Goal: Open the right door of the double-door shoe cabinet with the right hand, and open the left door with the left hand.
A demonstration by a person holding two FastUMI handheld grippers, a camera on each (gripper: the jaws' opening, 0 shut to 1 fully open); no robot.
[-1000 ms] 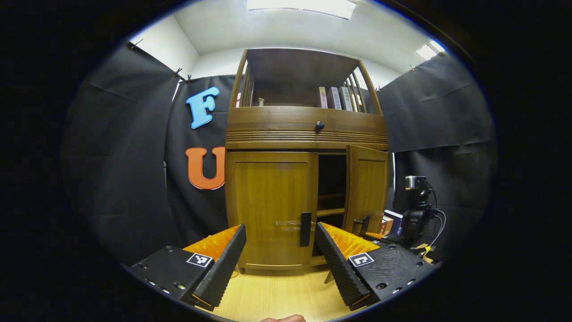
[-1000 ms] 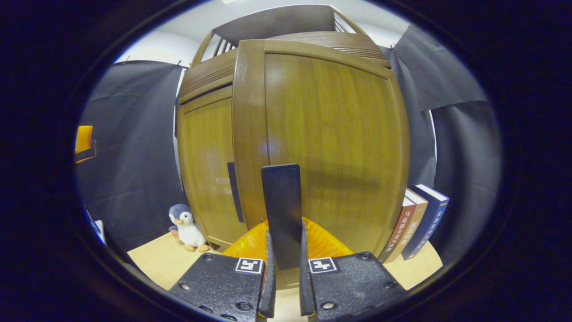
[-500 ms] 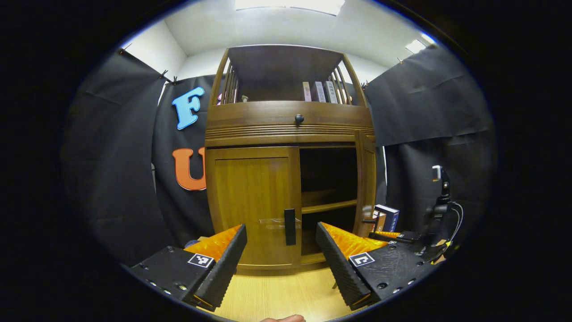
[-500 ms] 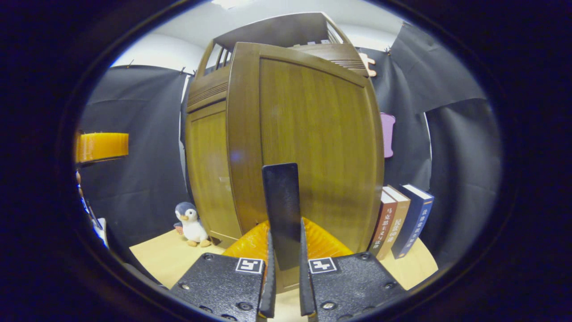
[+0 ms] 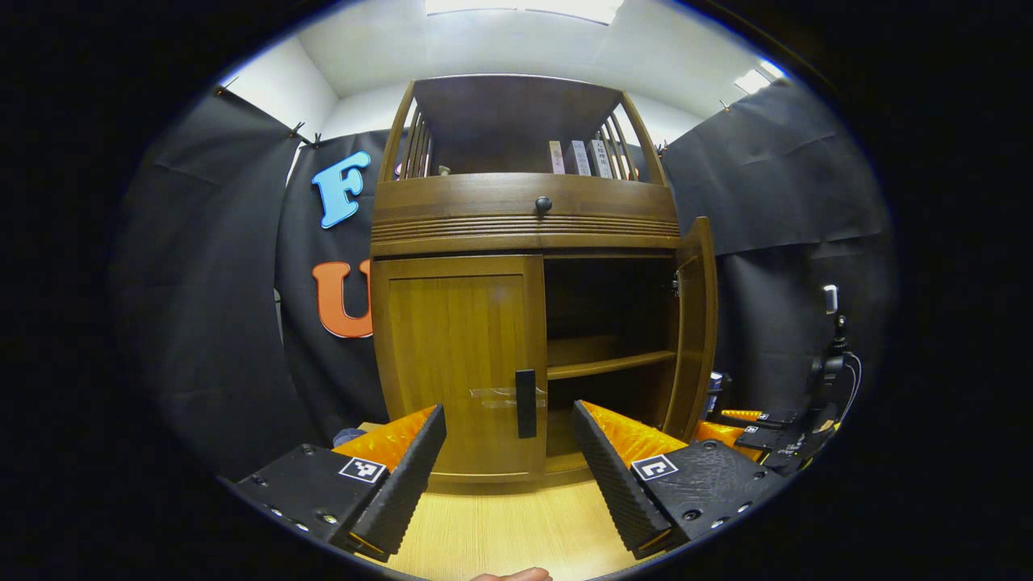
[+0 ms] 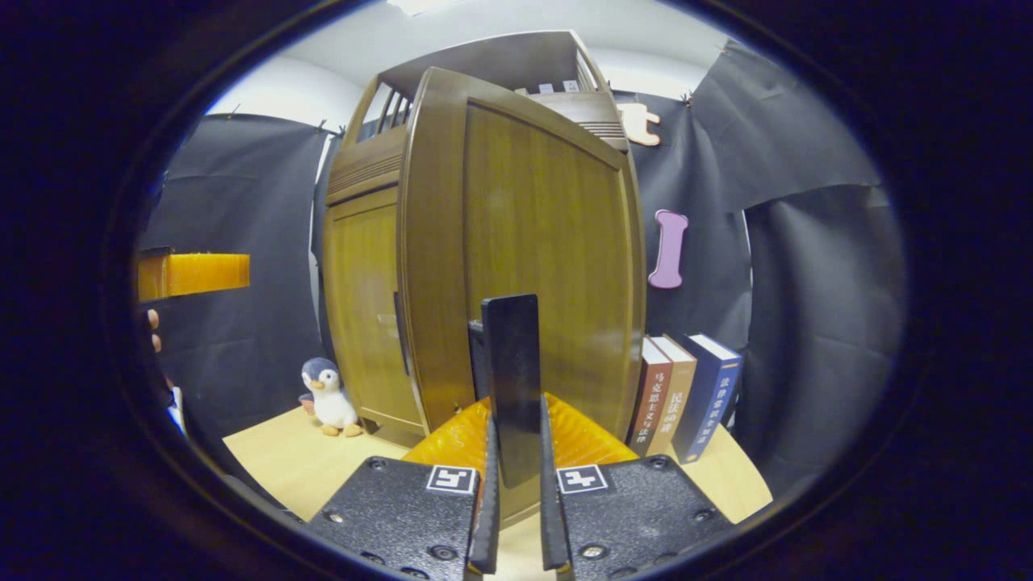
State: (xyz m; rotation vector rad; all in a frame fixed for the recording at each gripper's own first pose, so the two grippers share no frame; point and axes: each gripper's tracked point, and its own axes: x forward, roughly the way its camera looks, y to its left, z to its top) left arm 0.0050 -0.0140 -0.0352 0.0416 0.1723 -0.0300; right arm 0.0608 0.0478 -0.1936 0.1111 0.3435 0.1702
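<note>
Right gripper (image 6: 516,516) clenched on right door handle (image 6: 510,379); right door (image 6: 533,266) swung wide. Left gripper (image 5: 508,468) released, facing left door handle (image 5: 525,403). Left door (image 5: 460,363) closed, rigid, hinged; pinch handle.

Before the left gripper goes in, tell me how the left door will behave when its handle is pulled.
The left door looks like a rigid wood panel, so it should swing stiffly, likely on hinges at its outer edge, as the open right door does on its side. Its slim black handle looks smooth, so the jaws might slip unless they close squarely.
</note>
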